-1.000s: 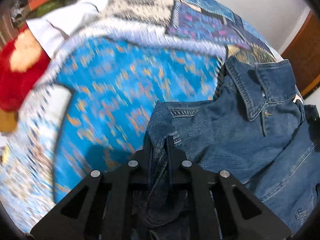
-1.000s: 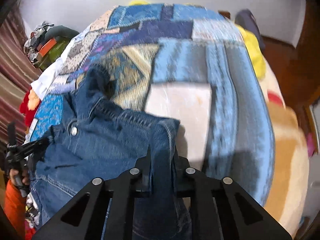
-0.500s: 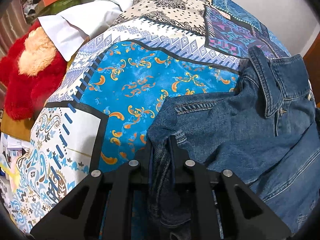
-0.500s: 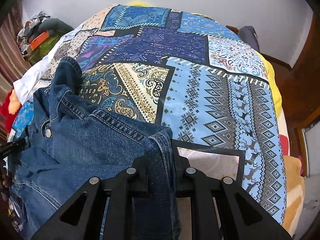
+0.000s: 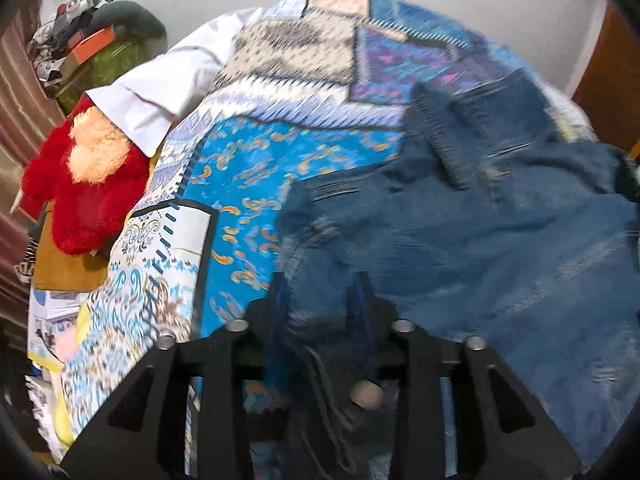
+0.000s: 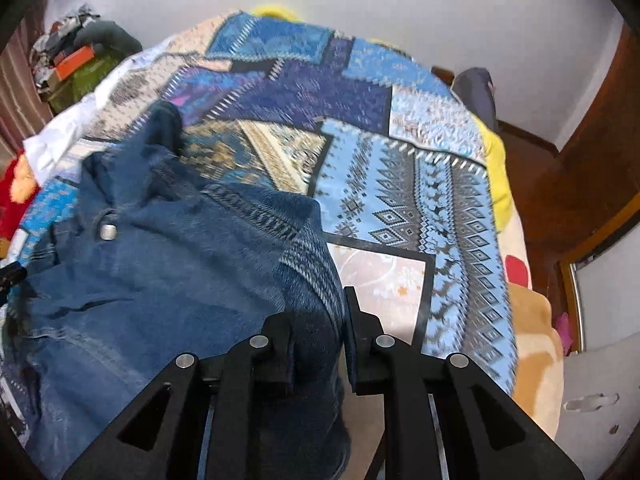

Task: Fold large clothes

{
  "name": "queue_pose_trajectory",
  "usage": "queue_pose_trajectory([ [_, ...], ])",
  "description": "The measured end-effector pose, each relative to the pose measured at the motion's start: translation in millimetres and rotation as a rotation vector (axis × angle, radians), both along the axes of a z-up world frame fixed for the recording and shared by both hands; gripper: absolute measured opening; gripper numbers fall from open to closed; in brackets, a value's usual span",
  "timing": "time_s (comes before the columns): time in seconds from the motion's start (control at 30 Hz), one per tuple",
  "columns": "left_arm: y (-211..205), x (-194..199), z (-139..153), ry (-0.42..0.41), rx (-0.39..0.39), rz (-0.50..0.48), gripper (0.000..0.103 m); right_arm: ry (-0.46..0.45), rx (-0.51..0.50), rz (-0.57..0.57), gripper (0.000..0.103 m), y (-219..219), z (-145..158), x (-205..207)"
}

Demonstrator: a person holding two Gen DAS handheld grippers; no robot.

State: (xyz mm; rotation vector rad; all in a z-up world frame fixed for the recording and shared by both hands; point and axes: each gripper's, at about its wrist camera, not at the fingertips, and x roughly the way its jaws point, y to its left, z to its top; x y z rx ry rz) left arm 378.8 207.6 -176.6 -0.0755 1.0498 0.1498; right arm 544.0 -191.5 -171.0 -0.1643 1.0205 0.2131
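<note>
Denim jacket (image 5: 460,240) sits between the opening left gripper (image 5: 322,280); right gripper (image 6: 318,300) apparently pinches it (blurred).

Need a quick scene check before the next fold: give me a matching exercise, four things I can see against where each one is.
Things:
1. denim jacket
2. red plush toy
3. white cloth
4. orange box

Places:
A. on the clutter pile by the wall
B. off the quilt's left edge, below the white cloth
C. spread on the patchwork quilt
D. at the quilt's far left corner

Pairs: 1-C, 2-B, 3-D, 4-A
</note>
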Motion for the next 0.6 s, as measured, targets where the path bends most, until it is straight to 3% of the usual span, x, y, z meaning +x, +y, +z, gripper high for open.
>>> queue_pose_trajectory([
  [0.13, -28.0, -12.4, 14.1, -0.050, -0.019, -0.046, 0.051, -0.060, 0.007, 0.012, 0.014, 2.6, 22.9, -29.2],
  [0.3, -66.9, -10.3, -0.4, -0.018, 0.003, -0.113, 0.055, -0.052, 0.117, 0.019, 0.014, -6.3, 31.3, -57.3],
  [0.37, -80.1, -7.6, -15.7, 0.011, 0.000, -0.129, 0.055, -0.008, 0.129, 0.042, 0.014, -6.9, 20.4, -64.4],
  [0.47, -87.9, -2.8, -37.6, 0.061, 0.004, -0.124, 0.055, 0.050, -0.006, 0.070, 0.014, -1.2, -10.1, -71.0],
  [0.5, -89.2, -1.4, -45.1, 0.079, 0.015, -0.119, 0.055, 0.047, -0.041, 0.077, 0.014, -2.6, -21.0, -74.5],
  [0.6, -90.8, -0.7, -61.6, 0.091, 0.032, -0.126, 0.056, -0.031, -0.020, 0.107, 0.014, -13.7, -27.1, -89.0],
])
